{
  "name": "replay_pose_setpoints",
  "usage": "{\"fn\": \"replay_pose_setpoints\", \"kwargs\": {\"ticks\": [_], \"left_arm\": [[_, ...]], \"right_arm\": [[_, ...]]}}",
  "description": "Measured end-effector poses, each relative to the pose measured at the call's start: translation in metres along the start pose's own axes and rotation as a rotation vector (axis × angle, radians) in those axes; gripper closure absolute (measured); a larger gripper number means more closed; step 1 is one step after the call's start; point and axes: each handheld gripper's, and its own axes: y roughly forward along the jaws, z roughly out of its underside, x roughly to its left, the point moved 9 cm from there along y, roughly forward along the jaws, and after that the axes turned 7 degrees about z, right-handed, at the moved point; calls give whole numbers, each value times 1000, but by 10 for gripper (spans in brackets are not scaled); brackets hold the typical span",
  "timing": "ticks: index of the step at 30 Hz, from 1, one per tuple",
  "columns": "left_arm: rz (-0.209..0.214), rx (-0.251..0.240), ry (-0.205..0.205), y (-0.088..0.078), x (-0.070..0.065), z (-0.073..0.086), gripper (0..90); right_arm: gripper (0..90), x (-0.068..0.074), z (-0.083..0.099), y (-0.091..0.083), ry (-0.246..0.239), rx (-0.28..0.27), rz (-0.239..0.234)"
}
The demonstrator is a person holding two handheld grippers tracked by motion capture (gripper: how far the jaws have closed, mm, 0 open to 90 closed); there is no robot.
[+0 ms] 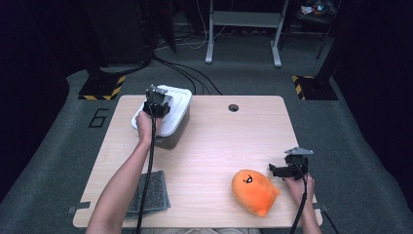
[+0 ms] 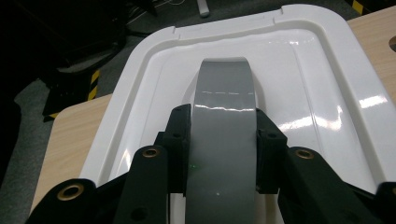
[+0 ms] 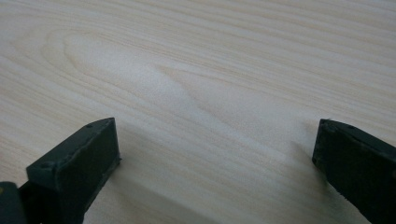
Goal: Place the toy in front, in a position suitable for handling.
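At the far left corner of the table (image 1: 204, 146) I have the left gripper (image 1: 157, 103) down on the white lid (image 2: 327, 70) of a storage bin (image 1: 168, 117), its jaws clamped on either side of the lid's grey handle (image 2: 223, 140). My right gripper (image 1: 285, 170) sits near the right front edge with its jaws spread wide over bare wood, gripping nothing. Just beside it, to its left, lies an orange plush toy (image 1: 254, 191) (a small dark face is stitched on top). A folded grey cloth (image 1: 153, 192) rests at the front left, partly under my left forearm. On the floor left of the table a painted "6" (image 1: 99, 118) is legible; black-and-yellow hazard tape (image 1: 102, 90) marks the stand feet beyond.
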Motion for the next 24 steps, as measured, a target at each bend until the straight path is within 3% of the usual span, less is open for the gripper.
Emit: {"fn": "replay_pose_setpoints", "kwargs": {"ticks": [3,6,9,12,17,24], "left_arm": [[8,2,7,0,-1,0,627],[31,16,11,-2,-4,1,522],[57,3,6,-7,-7,-2,375],[75,-14,16,-16,-8,-7,283],[119,-37,23,-34,-9,-13,189],[170,-79,-10,-61,0,-15,138]], "right_arm": [[0,0,0,0,1,0,0],[0,0,0,0,0,0,0],[0,0,0,0,3,1,0],[0,0,0,0,3,2,0],[0,0,0,0,1,0,0],[0,0,0,0,3,1,0]]}}
